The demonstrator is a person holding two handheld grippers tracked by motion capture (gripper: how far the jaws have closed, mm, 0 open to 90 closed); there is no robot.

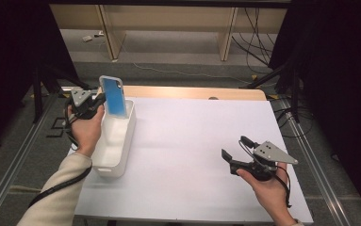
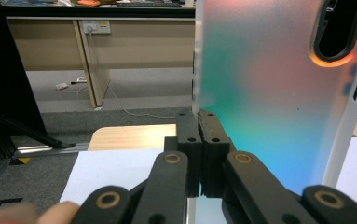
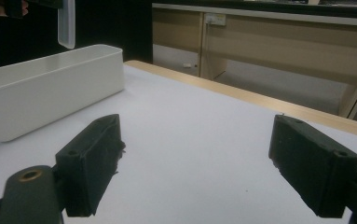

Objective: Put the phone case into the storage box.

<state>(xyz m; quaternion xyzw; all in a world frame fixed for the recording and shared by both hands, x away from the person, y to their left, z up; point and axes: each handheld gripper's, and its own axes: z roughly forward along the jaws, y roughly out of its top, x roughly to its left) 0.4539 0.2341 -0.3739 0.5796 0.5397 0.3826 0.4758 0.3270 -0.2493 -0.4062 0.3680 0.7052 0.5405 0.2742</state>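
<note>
Left gripper [image 1: 98,101]: fingers pinched together on one long edge of the phone case [image 1: 112,96], holding it upright.
Phone case: up in the air over the far end of the white bin [image 1: 117,141], lower end about level with the rim; whether it touches the bin cannot be told.
Right gripper [image 1: 234,153]: fingers spread wide, nothing between them, low over the counter [image 1: 187,141], well apart from the bin.
Bin: lies along the counter's left edge.
Open room: a broad bare stretch of counter between bin and right gripper.
Left gripper view: camera cutout [image 2: 337,28] in the case and its frosted, teal-to-pink back.
Right gripper view: the bin's long side wall [image 3: 50,93], with the case's rounded corner [image 3: 66,28] above it.
</note>
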